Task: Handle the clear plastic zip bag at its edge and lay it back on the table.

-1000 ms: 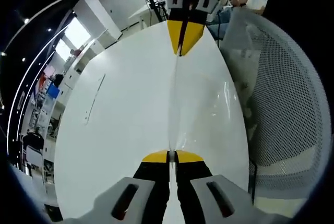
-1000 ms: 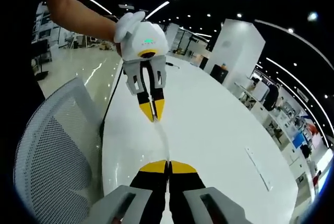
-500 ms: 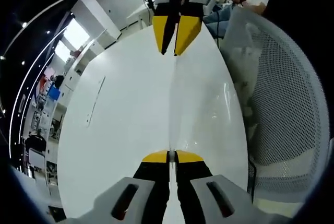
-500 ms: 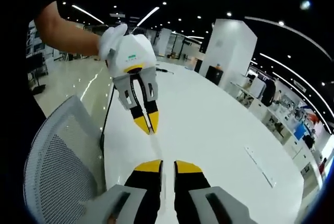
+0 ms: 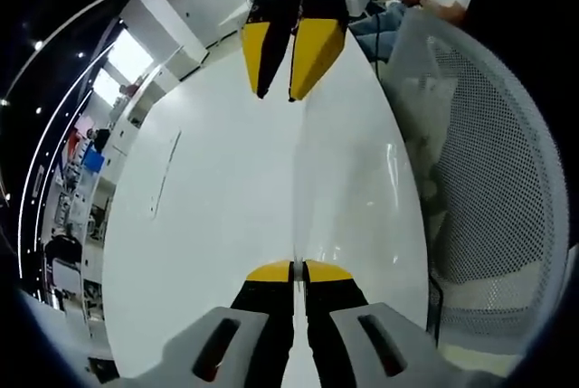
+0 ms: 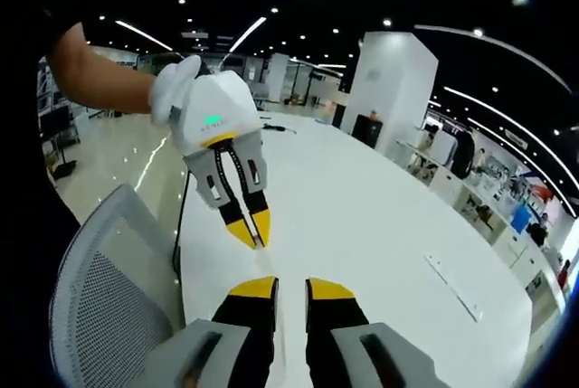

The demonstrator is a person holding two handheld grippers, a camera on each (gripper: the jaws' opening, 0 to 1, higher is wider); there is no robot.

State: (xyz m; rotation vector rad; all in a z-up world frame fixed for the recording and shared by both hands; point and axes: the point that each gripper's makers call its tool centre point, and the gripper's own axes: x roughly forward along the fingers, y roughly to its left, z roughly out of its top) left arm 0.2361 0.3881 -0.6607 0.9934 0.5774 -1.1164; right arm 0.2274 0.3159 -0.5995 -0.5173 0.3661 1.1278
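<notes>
Left gripper fingers pinching bag edge, right gripper parted

worktop: long, white, glossy | chair: white mesh back, beside it | ceiling: dark, strip lights and spotlights | pillar: white | floor: pale, reflective

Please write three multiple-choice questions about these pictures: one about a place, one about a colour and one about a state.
1. Where is the clear zip bag?
A) inside a drawer
B) in the left gripper, over the white table
C) on the floor

2. What colour are the tips of both grippers?
A) red
B) green
C) yellow

3. How is the right gripper?
A) open
B) shut on the bag
C) shut on a cable

Key: B, the left gripper's closed jaws pinch its edge above the table. C, yellow tips show in both views. A, a clear gap separates its jaws.
</notes>
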